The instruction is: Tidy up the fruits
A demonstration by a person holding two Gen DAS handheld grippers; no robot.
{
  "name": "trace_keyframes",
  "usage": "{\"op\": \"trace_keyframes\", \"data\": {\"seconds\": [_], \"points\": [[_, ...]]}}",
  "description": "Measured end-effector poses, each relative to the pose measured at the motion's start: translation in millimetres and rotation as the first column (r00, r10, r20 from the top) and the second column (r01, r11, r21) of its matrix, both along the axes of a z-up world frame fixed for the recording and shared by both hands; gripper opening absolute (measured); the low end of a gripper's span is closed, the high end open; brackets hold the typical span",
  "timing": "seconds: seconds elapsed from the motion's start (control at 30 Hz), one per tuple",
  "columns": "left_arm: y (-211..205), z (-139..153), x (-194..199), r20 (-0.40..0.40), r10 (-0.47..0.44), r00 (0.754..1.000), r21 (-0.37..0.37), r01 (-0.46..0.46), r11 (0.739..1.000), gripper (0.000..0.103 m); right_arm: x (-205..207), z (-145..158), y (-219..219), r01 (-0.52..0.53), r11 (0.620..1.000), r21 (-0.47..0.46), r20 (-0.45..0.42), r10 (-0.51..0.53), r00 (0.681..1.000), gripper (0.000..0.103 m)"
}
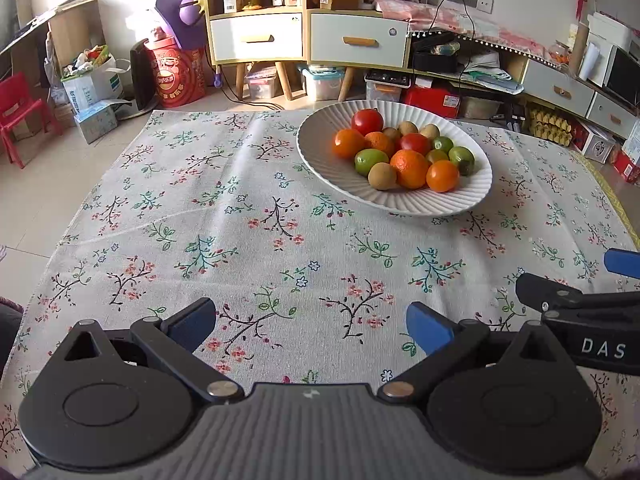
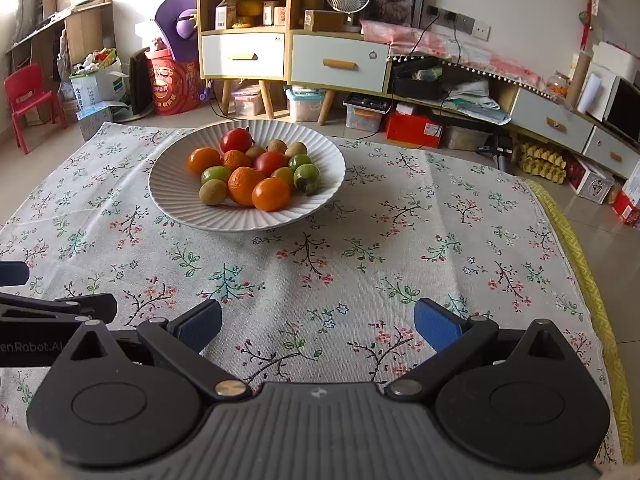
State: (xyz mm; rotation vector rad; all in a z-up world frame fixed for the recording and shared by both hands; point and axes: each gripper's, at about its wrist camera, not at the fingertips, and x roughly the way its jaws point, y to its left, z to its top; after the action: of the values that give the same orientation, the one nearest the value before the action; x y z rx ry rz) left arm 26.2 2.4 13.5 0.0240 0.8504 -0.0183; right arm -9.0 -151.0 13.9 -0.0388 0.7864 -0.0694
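Broadly, a floral tablecloth (image 2: pixel 360 248) was spread across the table, a ribbed white plate (image 2: pixel 176 200) heaped with fruits (image 2: pixel 256 172) was set at its far side, and the left gripper (image 1: pixel 310 326) and right gripper (image 2: pixel 318 326) were held released, empty, near.

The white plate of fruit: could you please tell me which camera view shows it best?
The right wrist view shows the white plate best: nearer the centre, its whole ribbed rim and every fruit in view. The left wrist view shows the same plate complete too, but further off to the right.
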Motion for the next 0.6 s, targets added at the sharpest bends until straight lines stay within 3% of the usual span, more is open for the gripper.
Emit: {"op": "trace_keyframes", "data": {"seconds": [0.6], "points": [[0.6,1.4,0.3,0.004,0.013,1.0,0.0,-0.013,1.0,0.095,0.0,-1.3,0.5,0.0,1.0,-0.012,-0.006,0.0,1.0,0.102]]}}
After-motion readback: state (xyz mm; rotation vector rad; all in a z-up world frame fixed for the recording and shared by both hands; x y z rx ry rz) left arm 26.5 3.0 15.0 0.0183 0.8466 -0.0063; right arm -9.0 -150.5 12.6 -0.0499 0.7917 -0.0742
